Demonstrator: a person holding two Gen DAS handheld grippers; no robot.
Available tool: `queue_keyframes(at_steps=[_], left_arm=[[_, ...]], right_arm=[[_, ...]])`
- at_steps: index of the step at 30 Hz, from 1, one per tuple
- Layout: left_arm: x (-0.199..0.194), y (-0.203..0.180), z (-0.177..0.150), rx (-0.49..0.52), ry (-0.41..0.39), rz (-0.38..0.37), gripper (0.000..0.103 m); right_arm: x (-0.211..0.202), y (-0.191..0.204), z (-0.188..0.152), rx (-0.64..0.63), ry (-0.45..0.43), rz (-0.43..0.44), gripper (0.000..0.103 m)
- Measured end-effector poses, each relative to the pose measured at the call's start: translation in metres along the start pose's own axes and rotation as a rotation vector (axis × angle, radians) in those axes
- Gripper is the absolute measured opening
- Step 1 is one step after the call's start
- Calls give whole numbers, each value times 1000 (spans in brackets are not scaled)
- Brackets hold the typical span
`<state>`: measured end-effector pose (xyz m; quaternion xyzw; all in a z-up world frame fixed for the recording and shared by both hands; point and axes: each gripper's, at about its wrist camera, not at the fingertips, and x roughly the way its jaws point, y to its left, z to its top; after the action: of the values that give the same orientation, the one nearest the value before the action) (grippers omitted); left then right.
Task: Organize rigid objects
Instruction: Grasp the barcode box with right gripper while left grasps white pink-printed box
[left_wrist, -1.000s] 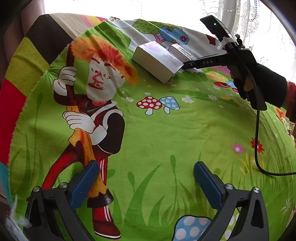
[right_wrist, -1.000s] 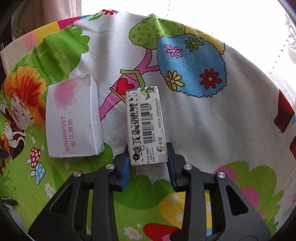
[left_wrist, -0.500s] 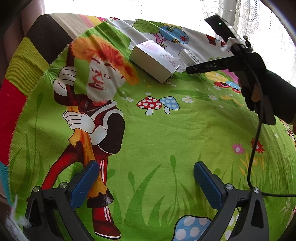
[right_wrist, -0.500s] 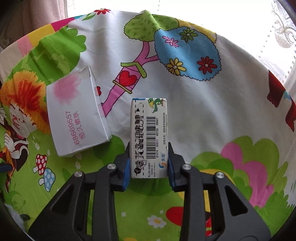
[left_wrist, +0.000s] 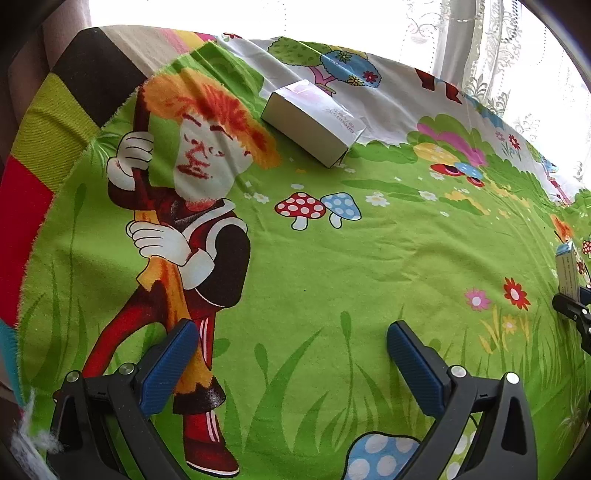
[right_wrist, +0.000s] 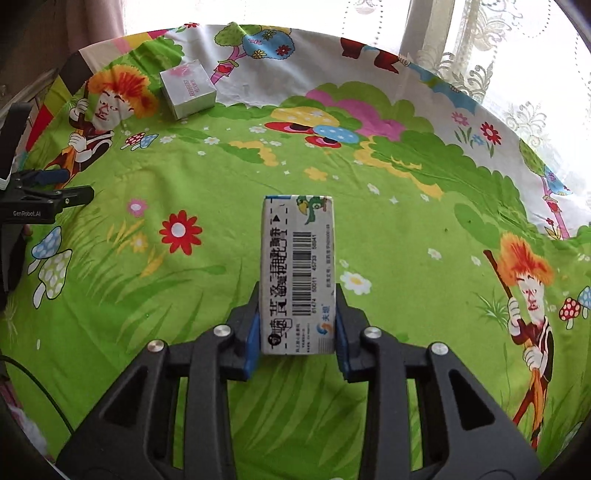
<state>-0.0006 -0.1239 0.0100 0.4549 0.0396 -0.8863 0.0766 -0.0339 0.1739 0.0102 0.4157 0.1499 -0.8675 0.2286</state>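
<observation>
Left wrist view: left gripper (left_wrist: 291, 363) fingers spread wide, nothing between them, above the cartoon cloth (left_wrist: 369, 266). Pink-white box (left_wrist: 314, 123) lies far ahead.

Right wrist view: right gripper (right_wrist: 297, 334) clamped on barcode carton (right_wrist: 298, 273), held above the cloth; pink-white box (right_wrist: 187, 88) far left.

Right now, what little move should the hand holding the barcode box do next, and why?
Probably lower the barcode box onto the cartoon cloth and let go. The right gripper grips its lower end, the pink-and-white box sits far off, and the left gripper is open, holding nothing.
</observation>
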Motion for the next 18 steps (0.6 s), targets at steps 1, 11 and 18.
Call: queue_keyframes(at_steps=[1,11,18], left_arm=[[1,-1,1,-12,3,9,103],[33,-32,61,-343,53,70,103],[71,-61,132,-500,-85,269,103]], right_arm=[[-1,-3,-3,16,-14,5,36],[-6,-5,-10,34,-36,5,36],[-6,-4,-11,32,-36,5,37]])
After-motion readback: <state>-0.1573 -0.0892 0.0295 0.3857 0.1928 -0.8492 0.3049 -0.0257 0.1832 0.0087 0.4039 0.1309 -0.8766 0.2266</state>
